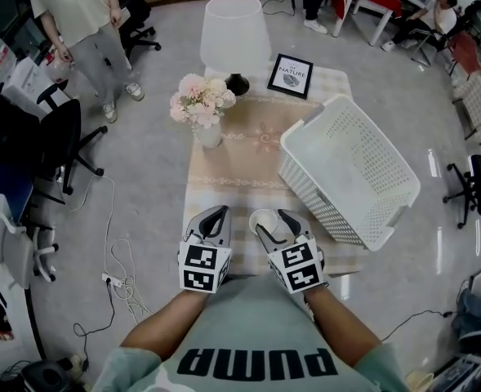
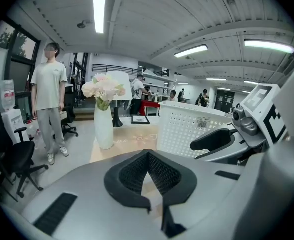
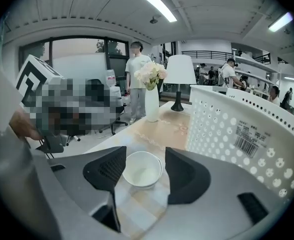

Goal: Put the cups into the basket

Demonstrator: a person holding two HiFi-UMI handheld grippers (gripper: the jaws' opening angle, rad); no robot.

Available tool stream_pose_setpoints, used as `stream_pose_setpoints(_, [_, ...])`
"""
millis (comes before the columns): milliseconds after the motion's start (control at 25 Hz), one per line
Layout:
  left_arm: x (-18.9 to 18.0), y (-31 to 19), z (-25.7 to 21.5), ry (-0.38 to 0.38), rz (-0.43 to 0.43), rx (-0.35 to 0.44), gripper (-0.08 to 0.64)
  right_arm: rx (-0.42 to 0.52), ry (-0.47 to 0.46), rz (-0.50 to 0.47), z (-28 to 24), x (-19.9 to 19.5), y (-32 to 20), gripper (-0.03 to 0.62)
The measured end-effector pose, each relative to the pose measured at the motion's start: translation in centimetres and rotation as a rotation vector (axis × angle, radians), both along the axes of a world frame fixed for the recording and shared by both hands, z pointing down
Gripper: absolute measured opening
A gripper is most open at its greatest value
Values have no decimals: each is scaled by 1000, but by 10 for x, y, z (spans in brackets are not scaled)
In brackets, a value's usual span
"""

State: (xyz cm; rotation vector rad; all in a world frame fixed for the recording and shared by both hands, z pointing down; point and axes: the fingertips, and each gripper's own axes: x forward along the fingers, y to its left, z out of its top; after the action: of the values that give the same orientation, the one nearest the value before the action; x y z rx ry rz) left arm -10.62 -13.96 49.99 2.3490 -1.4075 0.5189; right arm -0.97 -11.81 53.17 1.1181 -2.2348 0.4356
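**Lining up on the cup**
Your right gripper (image 3: 145, 160) stands wide around the white cup (image 3: 143, 171) on the tablecloth (image 1: 240, 174) beside the basket (image 3: 236, 134). Your left gripper (image 2: 147, 160) is closed and empty. Next, squeeze, then lift over the rim.

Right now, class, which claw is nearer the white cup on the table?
Right. The right claw has its open jaws either side of the white cup. The left claw sits off to the cup's left, closed and empty.
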Motion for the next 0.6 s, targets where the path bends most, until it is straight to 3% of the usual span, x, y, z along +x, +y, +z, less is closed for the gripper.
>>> stream_pose_setpoints(600, [-5,-3,38,-45,-11,-61,2,-80,43,-79,40,-20,2,348])
